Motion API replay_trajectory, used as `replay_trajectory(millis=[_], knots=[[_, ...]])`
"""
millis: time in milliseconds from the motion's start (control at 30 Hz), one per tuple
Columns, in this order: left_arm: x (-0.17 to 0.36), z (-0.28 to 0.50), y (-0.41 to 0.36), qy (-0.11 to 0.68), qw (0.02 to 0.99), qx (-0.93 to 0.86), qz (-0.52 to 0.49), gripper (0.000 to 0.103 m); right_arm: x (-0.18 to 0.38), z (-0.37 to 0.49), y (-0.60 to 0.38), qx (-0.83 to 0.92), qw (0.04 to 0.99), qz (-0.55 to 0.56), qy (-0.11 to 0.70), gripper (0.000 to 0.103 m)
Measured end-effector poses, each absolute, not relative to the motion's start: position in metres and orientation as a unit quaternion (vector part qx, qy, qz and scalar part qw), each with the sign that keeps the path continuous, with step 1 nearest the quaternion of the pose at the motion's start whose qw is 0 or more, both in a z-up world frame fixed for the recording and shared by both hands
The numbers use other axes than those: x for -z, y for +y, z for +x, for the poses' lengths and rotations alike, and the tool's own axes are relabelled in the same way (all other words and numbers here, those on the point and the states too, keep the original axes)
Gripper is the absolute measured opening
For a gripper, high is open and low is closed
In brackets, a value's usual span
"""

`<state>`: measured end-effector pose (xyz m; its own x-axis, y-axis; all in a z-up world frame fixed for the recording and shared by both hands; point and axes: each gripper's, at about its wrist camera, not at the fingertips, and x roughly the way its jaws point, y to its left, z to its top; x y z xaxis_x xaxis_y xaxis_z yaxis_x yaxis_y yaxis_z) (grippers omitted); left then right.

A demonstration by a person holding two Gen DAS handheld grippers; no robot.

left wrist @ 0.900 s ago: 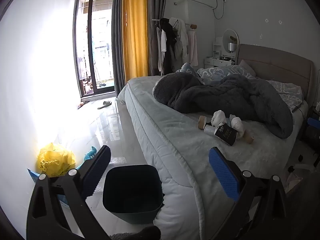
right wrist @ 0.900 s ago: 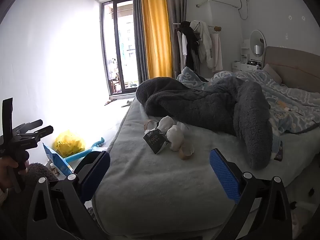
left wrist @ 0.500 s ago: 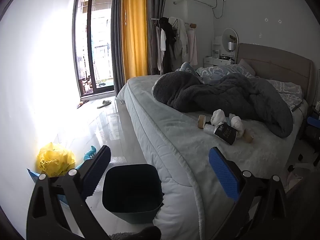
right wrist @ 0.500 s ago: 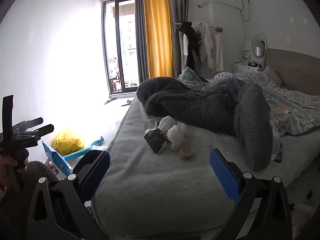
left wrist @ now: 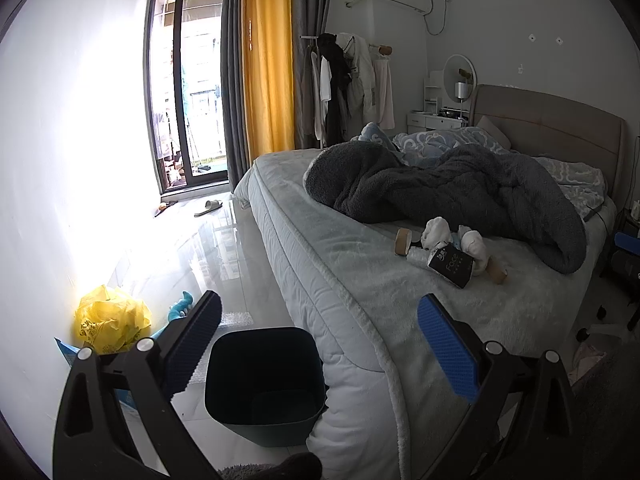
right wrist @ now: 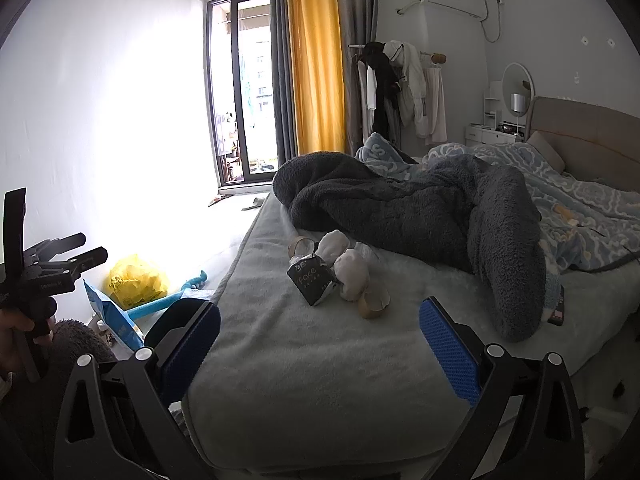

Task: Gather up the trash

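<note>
Only left view shows bin (left wrist: 264,380) beside bed (left wrist: 360,300).

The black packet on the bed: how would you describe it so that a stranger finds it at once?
Look at the bed, in front of the grey blanket, where a small heap of trash lies. The black packet is at its near left side, beside white paper balls. It is the only dark, printed piece.

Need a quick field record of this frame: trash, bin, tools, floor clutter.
trash: black packet, two tape cores, white wads, clustered on bed
bin: dark, empty, on floor against the bed's corner
left tool: open, holds nothing
right tool: open, holds nothing, over bed
floor clutter: yellow bag by wall
blanket: grey, heaped behind trash
</note>
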<state>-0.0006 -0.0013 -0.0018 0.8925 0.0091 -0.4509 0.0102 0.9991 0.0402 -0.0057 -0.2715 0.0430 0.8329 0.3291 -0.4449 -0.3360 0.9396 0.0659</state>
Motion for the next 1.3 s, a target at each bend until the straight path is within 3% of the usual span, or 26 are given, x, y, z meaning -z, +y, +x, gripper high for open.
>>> replay_trajectory(millis=[1300], knots=[[0.0045,0.0005,-0.002,0.234,0.972,0.0,0.022,0.1,-0.0429,-0.0052,-0.2707,-0.173,0.957,-0.007,0.233,0.1]])
